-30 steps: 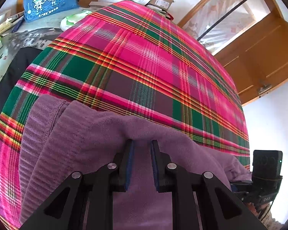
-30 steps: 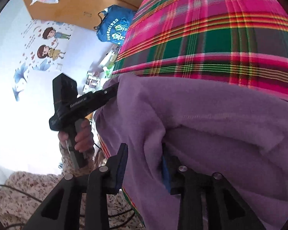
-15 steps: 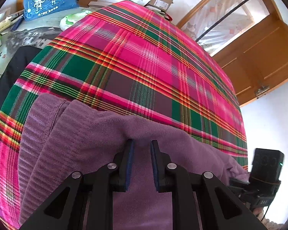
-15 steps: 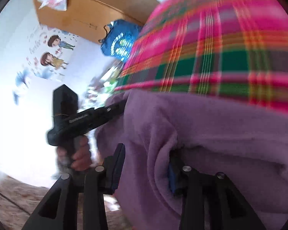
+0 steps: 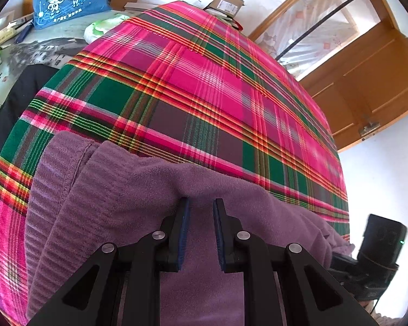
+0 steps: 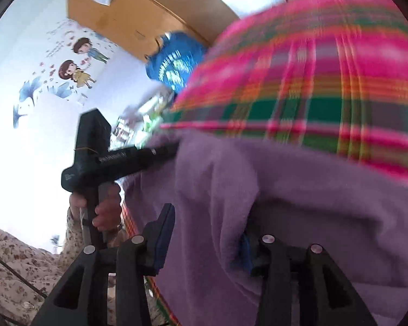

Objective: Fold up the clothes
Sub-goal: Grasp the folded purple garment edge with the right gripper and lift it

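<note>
The right tongs, jaws opening, straddle a soft purple fleece garment lying on pink-green plaid cloth.

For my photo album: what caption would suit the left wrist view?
Left gripper pinching a purple fleece garment on a pink-and-green plaid cloth.

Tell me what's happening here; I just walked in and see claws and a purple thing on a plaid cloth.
A person is folding a purple fleece garment on a pink and green plaid cloth, with a handheld claw in each hand. The left claw grips a fold of the fleece at its edge. The right claw has fleece bunched between its jaws, which are opening, so it seems to be letting go.
</note>
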The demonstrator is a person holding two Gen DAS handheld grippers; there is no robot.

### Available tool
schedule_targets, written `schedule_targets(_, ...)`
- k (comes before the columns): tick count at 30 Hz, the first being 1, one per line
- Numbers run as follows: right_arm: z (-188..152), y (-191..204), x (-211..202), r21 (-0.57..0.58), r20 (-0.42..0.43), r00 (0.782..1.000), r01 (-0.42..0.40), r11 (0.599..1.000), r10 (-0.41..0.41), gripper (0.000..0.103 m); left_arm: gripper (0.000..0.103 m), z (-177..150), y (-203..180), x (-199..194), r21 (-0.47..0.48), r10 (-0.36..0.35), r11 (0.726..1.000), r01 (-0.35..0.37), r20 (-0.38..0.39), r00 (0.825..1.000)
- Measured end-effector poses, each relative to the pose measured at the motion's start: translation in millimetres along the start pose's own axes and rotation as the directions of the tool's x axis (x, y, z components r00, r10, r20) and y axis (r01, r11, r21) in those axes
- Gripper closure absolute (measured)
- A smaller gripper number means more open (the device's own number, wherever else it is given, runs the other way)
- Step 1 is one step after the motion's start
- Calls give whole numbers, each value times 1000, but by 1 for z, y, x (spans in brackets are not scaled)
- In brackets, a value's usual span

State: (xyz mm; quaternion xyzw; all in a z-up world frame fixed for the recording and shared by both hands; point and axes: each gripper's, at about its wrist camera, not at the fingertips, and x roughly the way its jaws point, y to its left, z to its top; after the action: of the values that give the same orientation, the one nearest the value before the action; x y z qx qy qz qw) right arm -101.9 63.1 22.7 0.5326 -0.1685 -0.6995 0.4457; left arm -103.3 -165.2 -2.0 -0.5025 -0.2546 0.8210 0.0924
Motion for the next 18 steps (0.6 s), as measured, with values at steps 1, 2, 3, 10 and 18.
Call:
schedule_targets(1,1,-6,4,36,-20,1000,-9,999,9,59,85,0,0,0,-1,-1,1000,1,1,1000)
schedule_targets(2,3,-12,6,69,-22,999,-27,997,29,59,85,0,0,0,-1,-2,1000,2,2,1000)
schedule_targets(3,6,-17,8,102,-22,999,-46,994,49,59,85,0,0,0,-2,-3,1000,3,3,1000)
schedule_targets(10,21,-27,29,194,-41,981,-178,965,189,58,85,0,0,1,-2,-3,1000,3,3,1000)
schedule_targets(18,35,-33,6,186,121,982,-164,969,143,58,85,1,1,1,-4,-9,1000,9,1,1000)
